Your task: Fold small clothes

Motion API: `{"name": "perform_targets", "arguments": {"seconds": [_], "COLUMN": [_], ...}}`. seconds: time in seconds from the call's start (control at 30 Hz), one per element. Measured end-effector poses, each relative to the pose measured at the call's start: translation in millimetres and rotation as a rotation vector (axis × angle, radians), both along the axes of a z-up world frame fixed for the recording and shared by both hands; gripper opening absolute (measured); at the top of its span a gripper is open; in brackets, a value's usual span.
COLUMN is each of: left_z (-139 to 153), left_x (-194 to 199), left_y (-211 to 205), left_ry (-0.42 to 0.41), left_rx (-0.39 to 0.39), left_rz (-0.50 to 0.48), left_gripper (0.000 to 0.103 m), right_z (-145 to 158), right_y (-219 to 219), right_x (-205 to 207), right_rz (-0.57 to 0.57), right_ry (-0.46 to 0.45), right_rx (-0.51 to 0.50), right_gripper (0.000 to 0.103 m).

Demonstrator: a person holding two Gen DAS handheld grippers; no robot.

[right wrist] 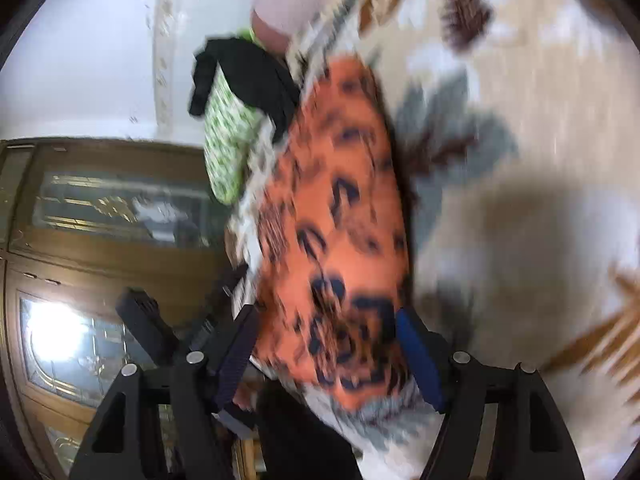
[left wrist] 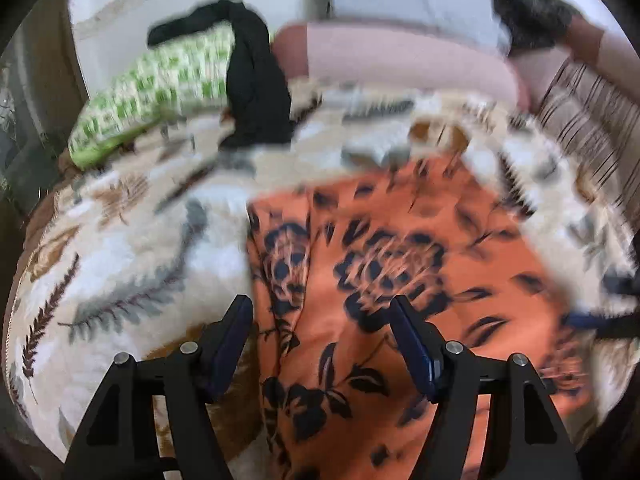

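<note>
Hovering over the orange floral garment (left wrist: 400, 260), both grippers' jaws stand wide, gripping nothing.

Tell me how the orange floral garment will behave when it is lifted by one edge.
The orange floral garment likely hangs limp: it already lies creased on the blanket. Probably light, being thin. It may drag rather than slide on that fuzzy surface.

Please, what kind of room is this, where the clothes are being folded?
Probably a bedroom at home. The orange floral garment lies on a soft leaf-patterned blanket like a bed cover, other clothes are piled behind, and a wooden cabinet with glass doors stands nearby.
</note>
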State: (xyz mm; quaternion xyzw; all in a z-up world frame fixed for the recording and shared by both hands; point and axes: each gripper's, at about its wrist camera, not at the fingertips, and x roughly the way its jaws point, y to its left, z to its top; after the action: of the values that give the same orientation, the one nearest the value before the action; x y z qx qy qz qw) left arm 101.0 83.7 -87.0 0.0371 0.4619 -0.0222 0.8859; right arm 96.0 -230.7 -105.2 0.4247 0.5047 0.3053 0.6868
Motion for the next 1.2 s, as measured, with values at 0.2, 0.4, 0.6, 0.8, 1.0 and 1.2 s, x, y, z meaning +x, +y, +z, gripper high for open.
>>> {"name": "perform_targets", "arguments": {"seconds": [0.2,0.4,0.6,0.8,1.0,1.2], "left_z": [-24.5,-31.2,-30.6,-31.9,-32.6,-33.2], "left_x": [15.3,18.7,18.1,18.7,19.0,20.7], "left_y": [15.9,19.6,21.3,24.0,26.7,27.3], "left_ry": [0.058,0.042,0.045,0.049,0.046,0.053], "left_rx": [-0.058,-0.055,-0.074,-0.104,-0.12,-0.141], "left_rz": [0.053,0.057,0.065,0.068,0.074,0.083], "left_gripper": [0.079,0.085,0.085,0.085,0.085,0.086], "right_z": [-29.8,-46.9,-9.8,-39.5,-36.1,-36.2], "right_y": [31.0,11.8,1.9,30.9,25.8,37.7], "right_x": [34.8,18.8,38.3,79.2,67.3,112.4], "right_rz": [0.059,-0.043,-0.036,-0.051,-0.102,-0.055], "right_ry": [0.117,0.146,0.067,0.164,0.168,0.144], "right_rx": [-0.091,-0.002,-0.031,-0.071,-0.013,-0.089], "right_gripper": [0.045,0.046,0.07,0.035,0.039,0.065]}}
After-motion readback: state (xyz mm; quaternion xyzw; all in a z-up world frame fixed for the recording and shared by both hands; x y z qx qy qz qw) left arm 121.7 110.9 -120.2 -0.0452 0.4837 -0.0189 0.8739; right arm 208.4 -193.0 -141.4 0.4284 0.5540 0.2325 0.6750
